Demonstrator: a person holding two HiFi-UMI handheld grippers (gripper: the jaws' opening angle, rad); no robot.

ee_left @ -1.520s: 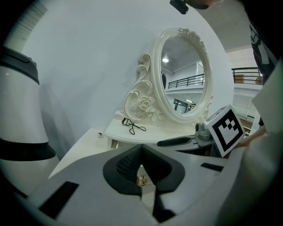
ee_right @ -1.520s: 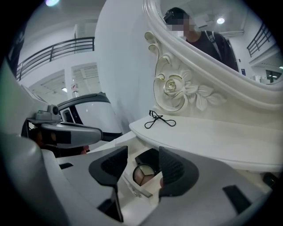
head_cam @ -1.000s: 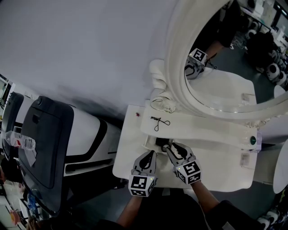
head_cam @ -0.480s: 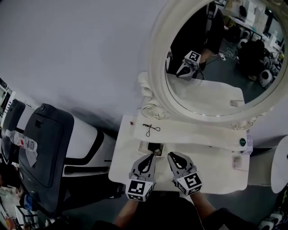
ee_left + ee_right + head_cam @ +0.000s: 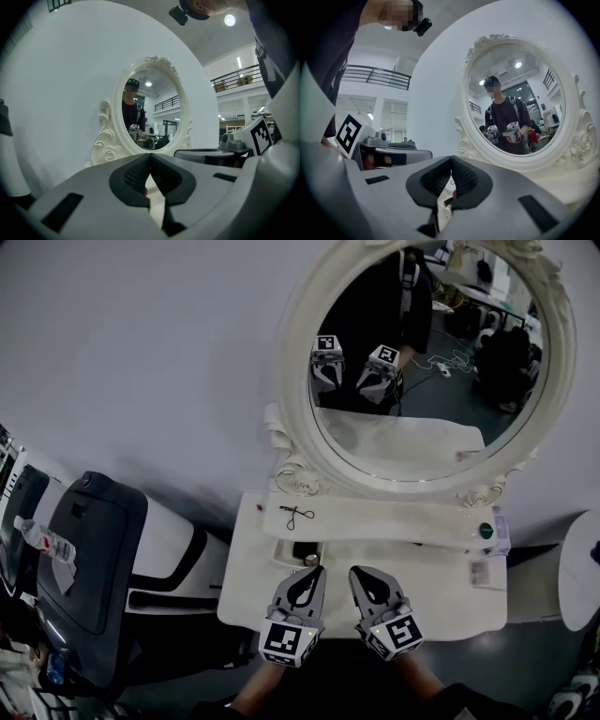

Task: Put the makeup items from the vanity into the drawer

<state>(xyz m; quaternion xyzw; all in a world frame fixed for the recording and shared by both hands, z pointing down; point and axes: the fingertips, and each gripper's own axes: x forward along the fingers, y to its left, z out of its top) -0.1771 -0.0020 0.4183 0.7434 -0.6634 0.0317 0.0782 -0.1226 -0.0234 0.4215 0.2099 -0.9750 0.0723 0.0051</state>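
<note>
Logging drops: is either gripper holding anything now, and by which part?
Nothing is held: the left gripper and the right gripper, its jaws just closed, are both shut and empty.

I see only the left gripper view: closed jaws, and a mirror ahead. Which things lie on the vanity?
Observer: In the head view, a small black wiry item lies on the left part of the shelf.
Operator: And on the right end of it?
Observer: An item with a green top stands there.
Operator: Does the right gripper hold something?
Observer: The right gripper has just been closing its jaws. They now meet, and I see nothing clearly gripped between them.
</note>
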